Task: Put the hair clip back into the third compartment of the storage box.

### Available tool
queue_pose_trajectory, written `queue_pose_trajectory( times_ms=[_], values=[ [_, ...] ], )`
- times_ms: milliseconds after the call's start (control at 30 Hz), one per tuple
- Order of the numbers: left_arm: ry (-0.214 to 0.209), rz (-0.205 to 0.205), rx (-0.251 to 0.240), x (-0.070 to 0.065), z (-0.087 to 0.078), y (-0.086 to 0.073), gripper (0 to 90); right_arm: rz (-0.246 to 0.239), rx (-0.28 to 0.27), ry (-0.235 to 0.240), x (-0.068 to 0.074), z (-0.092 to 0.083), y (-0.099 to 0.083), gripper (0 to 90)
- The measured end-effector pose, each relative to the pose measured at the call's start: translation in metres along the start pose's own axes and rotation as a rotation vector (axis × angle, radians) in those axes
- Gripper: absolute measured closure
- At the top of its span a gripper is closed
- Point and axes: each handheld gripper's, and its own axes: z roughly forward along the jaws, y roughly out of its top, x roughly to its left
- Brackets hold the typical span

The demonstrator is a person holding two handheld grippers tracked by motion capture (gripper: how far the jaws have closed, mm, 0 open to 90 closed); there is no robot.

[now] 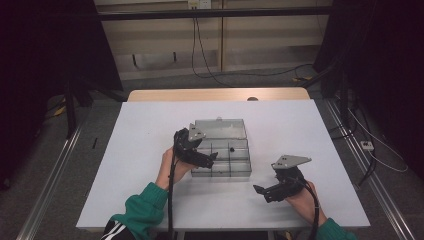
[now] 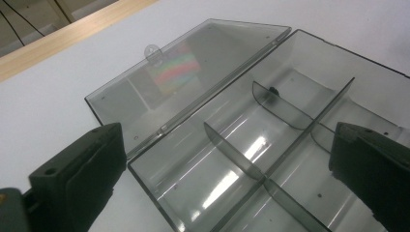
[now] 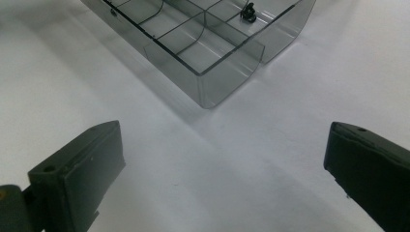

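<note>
A: Now, where do we see the compartment box (image 1: pixel 222 150)?
B: Mid-table (image 1: pixel 150 125), lid open; our left gripper (image 1: pixel 212 159) hangs over it, jaws wide, empty. Our right gripper (image 1: pixel 260 192), near it, wide too.

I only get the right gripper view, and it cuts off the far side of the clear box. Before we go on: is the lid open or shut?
Observer: Open. The lid is swung back and lies flat on the table behind the box.
Operator: Where is the left gripper?
Observer: The left gripper is over the left end of the box, jaws wide open with nothing between them.
Operator: Is anything in the compartments at that end?
Observer: No. In the left gripper view, the compartments nearest that gripper look empty.
</note>
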Motion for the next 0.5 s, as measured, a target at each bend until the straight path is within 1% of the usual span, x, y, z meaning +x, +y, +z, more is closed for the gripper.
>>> queue_pose_trajectory(
  times_ms=[100, 167, 233, 333, 367, 400, 433, 467, 500],
  values=[
    [-0.009, -0.001, 0.015, 0.0011, 0.0008, -0.0005, 0.0, 0.001, 0.001, 0.001, -0.0002, 0.0001, -0.0001, 0.4],
    [-0.003, 0.001, 0.015, 0.0007, 0.0023, -0.0011, 0.0, 0.001, 0.001, 0.000, -0.0002, 0.0001, -0.0001, 0.4],
    [-0.002, 0.009, 0.029, 0.0001, 0.0030, -0.0011, 0.0, 0.001, 0.000, 0.001, 0.0001, 0.0001, -0.0001, 0.4],
    [-0.006, 0.010, 0.035, -0.0010, 0.0051, -0.0018, 0.1, 0.001, 0.000, 0.001, 0.0002, 0.0001, 0.0000, 0.4],
    [0.016, 0.016, 0.044, -0.0019, 0.0049, -0.0018, 0.1, 0.001, 0.000, 0.002, 0.0001, 0.0001, -0.0001, 0.4],
    [-0.014, 0.005, 0.038, -0.0013, 0.0061, -0.0026, 0.1, 0.001, 0.000, 0.002, 0.0001, 0.0001, -0.0001, 0.4],
    [-0.011, 0.013, 0.044, -0.0011, 0.0064, -0.0027, 0.1, 0.000, 0.000, 0.001, 0.0002, 0.0001, 0.0000, 0.4],
    [0.005, 0.016, 0.051, -0.0019, 0.0067, -0.0028, 0.1, 0.000, 0.000, 0.001, 0.0002, 0.0000, 0.0000, 0.4],
    [-0.010, 0.016, 0.049, -0.0015, 0.0075, -0.0031, 0.2, 0.000, -0.001, 0.001, 0.0003, -0.0001, 0.0000, 0.4]
  ],
)
